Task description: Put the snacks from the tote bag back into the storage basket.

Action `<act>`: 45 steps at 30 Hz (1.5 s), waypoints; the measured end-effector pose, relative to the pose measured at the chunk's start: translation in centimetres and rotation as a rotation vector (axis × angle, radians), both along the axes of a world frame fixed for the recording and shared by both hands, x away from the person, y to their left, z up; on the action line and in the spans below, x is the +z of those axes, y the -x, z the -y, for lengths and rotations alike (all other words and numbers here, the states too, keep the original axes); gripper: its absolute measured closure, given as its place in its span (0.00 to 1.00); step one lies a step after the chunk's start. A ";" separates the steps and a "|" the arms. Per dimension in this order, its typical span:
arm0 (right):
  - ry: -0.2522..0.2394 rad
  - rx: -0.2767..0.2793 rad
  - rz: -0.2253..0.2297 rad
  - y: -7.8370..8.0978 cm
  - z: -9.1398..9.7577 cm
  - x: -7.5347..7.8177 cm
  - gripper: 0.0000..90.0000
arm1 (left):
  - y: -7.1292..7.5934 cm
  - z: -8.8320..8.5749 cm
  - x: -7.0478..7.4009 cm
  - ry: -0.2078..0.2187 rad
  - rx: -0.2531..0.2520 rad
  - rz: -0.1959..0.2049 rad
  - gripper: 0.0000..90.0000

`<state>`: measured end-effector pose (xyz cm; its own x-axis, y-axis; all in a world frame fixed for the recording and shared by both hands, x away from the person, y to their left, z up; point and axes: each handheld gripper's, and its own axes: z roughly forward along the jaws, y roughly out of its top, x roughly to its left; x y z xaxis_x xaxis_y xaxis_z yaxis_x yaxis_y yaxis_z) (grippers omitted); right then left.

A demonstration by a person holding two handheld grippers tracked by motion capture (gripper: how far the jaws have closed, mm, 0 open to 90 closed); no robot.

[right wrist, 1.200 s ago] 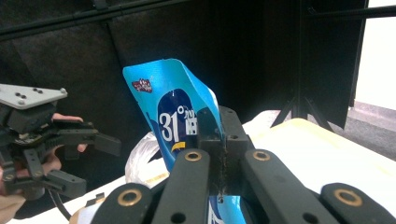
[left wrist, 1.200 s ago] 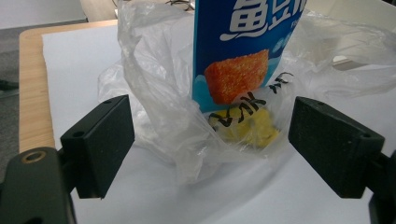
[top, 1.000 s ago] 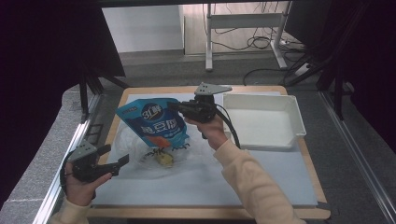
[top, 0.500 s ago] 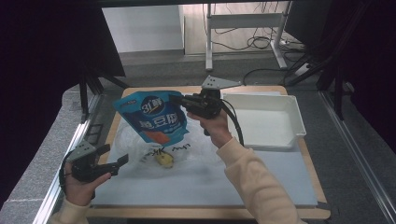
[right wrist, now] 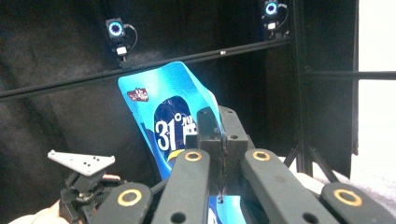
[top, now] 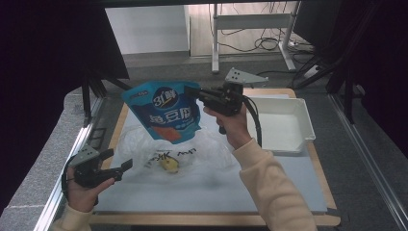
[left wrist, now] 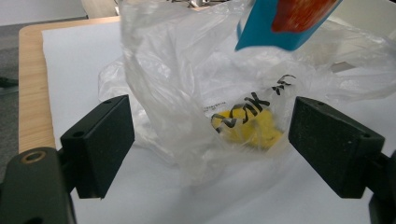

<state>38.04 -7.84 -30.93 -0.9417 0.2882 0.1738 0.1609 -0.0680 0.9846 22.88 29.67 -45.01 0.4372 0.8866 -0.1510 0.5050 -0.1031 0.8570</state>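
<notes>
A blue snack pouch (top: 167, 113) with white lettering hangs in the air above the table, and my right gripper (top: 191, 92) is shut on its upper right edge. In the right gripper view the jaws pinch the blue pouch (right wrist: 161, 109) between them at my right gripper (right wrist: 223, 127). Below it lies a crumpled clear plastic bag (top: 202, 147) with a yellow thing (top: 168, 166) inside. My left gripper (top: 121, 168) stands open at the left near the table, level with the plastic bag (left wrist: 196, 79) and the yellow thing (left wrist: 254, 130), touching nothing.
A white mat (top: 269, 187) covers a wooden board (top: 323, 178). An empty white tray (top: 304, 122) stands at the right. A metal rail (top: 67, 187) runs along the left side. Dark curtains and a frame stand behind.
My right gripper has lifted the blue pouch higher and away from the plastic bag. The left gripper has stayed where it was, still open.
</notes>
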 end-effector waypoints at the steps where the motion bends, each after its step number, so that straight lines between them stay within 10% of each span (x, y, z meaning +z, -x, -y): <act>1: -0.003 -0.004 0.004 0.0 0.2 0.2 1.00 | 0.0 0.0 0.0 0.000 0.001 0.001 0.16; 45: -0.024 -0.240 0.039 -1.5 10.4 2.5 1.00 | -0.2 -0.3 -0.3 0.003 0.016 -0.009 0.16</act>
<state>39.51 -18.27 -28.47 -0.8526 0.5011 0.1482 0.0992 -0.1231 0.9874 23.13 29.99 -45.29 0.4217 0.8929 -0.1578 0.5145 -0.0924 0.8525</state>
